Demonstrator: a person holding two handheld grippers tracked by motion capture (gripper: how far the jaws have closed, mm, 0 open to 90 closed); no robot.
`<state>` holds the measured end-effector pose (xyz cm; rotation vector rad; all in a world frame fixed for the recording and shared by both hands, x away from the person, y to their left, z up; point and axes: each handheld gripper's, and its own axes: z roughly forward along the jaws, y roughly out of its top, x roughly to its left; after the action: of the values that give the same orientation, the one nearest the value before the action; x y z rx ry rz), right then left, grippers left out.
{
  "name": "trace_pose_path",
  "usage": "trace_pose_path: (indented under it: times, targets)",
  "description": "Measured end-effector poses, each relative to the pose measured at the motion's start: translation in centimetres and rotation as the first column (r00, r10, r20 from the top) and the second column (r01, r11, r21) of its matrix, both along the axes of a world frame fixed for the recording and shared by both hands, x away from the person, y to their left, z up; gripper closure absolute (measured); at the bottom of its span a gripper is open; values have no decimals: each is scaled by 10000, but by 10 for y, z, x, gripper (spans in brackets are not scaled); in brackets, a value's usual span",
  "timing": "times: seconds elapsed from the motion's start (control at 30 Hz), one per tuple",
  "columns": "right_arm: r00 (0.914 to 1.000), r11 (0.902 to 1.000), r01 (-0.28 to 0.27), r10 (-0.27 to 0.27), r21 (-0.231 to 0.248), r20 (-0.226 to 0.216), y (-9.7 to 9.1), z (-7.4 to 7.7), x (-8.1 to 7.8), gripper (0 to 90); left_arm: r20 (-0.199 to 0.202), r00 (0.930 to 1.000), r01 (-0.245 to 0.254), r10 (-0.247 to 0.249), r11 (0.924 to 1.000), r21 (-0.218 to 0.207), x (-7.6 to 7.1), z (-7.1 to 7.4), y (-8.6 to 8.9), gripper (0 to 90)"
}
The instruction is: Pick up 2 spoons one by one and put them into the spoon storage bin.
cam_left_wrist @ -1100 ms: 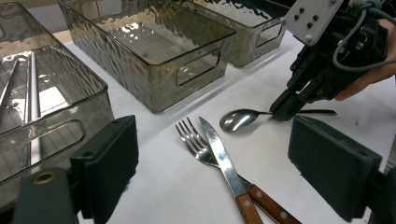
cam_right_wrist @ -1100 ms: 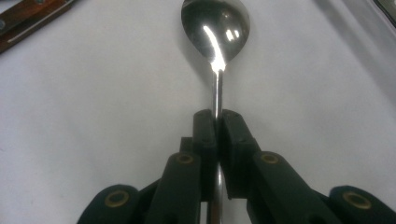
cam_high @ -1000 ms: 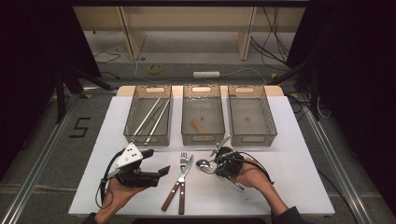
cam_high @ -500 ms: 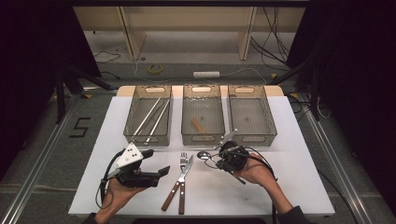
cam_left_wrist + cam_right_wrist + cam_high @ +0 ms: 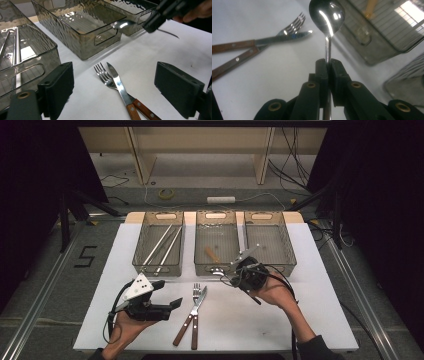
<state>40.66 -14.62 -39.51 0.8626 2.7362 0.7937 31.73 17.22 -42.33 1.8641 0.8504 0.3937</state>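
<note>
my right claw (image 5: 328,65) is clenched on the spoon (image 5: 327,15) by its handle, lifted just off the white table (image 5: 310,320), its bowl near the middle bin's (image 5: 216,266) front wall. my left claw (image 5: 120,90) gapes empty at seven o'clock. the chopsticks (image 5: 162,247) lie in the left bin (image 5: 142,240), so sorting looks partly done. the right bin (image 5: 287,245) at one o'clock looks bare; the fork (image 5: 196,292) and knife (image 5: 201,296) wait at six o'clock.

Shiny silver spoon (image 5: 327,15). Black gripper (image 5: 328,65). White worktop (image 5: 310,320). Smoky grey, ripple-patterned bins (image 5: 82,27). Silver fork (image 5: 196,290) and knife (image 5: 201,295), brown wooden handles. Grey plate atop the other black gripper (image 5: 167,296).
</note>
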Motion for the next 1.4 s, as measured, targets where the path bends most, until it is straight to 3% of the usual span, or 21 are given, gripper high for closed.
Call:
trace_pose_path:
  times: [0.3, 0.67, 1.4]
  targets:
    - [9986, 9986, 224, -246, 474, 469, 11, 25, 24, 859, -2, 10000, -40, 40, 10000, -68, 0, 0, 1, 154]
    - [9941, 9940, 827, -874, 722, 643, 25, 41, 60, 859, 2, 10000, -28, 28, 10000, -94, 0, 1, 1, 154]
    - [9854, 9837, 1577, -1625, 867, 510, 31, 47, 93, 859, 17, 10000, -18, 18, 10000, -87, 0, 1, 1, 154]
